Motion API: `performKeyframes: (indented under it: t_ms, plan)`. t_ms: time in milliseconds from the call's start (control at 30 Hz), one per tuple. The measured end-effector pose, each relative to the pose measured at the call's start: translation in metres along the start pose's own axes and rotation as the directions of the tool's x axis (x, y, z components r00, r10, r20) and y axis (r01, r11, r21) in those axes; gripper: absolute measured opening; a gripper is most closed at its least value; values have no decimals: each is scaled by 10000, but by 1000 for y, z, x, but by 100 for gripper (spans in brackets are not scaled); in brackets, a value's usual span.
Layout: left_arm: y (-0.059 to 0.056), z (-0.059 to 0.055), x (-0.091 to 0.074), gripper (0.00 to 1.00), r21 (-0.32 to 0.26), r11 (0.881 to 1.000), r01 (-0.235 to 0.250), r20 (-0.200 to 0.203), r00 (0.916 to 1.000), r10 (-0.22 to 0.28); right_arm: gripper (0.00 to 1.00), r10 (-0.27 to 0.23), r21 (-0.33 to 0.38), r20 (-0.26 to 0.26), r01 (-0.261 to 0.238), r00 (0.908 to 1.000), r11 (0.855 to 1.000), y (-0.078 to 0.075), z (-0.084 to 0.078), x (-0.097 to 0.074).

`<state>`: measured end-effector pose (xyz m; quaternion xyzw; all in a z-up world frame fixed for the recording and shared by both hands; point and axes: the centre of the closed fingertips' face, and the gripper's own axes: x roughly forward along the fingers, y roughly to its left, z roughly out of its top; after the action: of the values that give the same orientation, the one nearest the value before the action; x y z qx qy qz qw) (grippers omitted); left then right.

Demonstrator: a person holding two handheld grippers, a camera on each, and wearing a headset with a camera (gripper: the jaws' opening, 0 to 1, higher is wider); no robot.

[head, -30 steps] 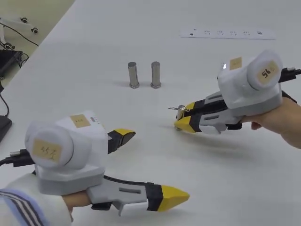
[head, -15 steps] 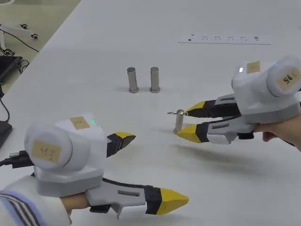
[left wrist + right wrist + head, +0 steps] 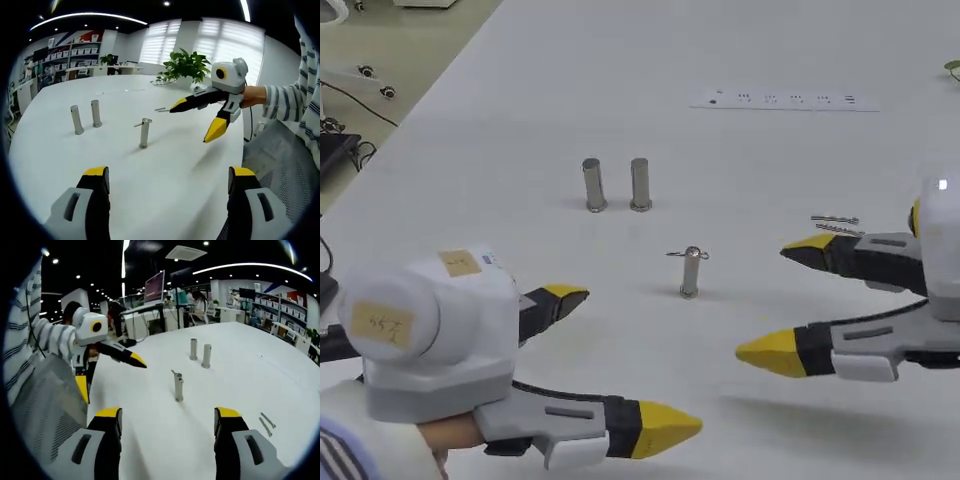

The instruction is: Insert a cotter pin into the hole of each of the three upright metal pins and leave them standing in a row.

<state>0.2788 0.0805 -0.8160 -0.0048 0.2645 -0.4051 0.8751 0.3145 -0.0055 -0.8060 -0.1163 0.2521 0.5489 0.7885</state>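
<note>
Three metal pins stand upright on the white table. Two bare pins stand side by side at the back. A third pin stands nearer, with a cotter pin through its top hole. Two loose cotter pins lie to its right. My right gripper is open at the right, apart from the third pin. My left gripper is open near the front left, with nothing in it. In the left gripper view the pinned pin stands ahead; in the right gripper view it is the pin in the middle.
A white power strip lies at the back of the table. The table's left edge drops to a floor with cables. In the right gripper view the loose cotter pins lie at the right.
My right gripper has opened, let go of the pin with the cotter pin, and drawn back to the right. That pin is left standing alone. My left gripper has barely moved.
</note>
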Motion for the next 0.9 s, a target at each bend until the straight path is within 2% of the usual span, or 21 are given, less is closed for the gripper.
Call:
performKeyframes:
  t_ms: [167, 267, 500, 733, 867, 900]
  plan:
    - [2, 4, -4, 99, 27, 10000, -7, 76, 10000, 7, 91, -40, 328, -94, 43, 9999, 9995, 13, -6, -8]
    - [8, 7, -6, 99, -312, 9994, -125, 243, 9996, 132, 99, -173, 415, -222, 182, 9996, 9990, 20, -11, -12]
    - [30, 12, -13, 99, -302, 9982, -514, 240, 9984, 521, 100, -505, 938, -56, 508, 9987, 9943, 28, -10, -25]
    - [77, 16, -13, 99, -454, 9891, -1400, 231, 9897, 1412, 100, -856, 1488, -7, 848, 9963, 9852, 31, -21, -34]
    - [98, 19, -9, 98, -598, 9837, -1696, 38, 9854, 1701, 100, -984, 1867, -72, 980, 9951, 9775, 36, -29, -37]
    - [106, 21, -7, 97, -458, 9815, -1860, -36, 9825, 1861, 100, -1019, 2004, -74, 1013, 9948, 9744, 39, -31, -38]
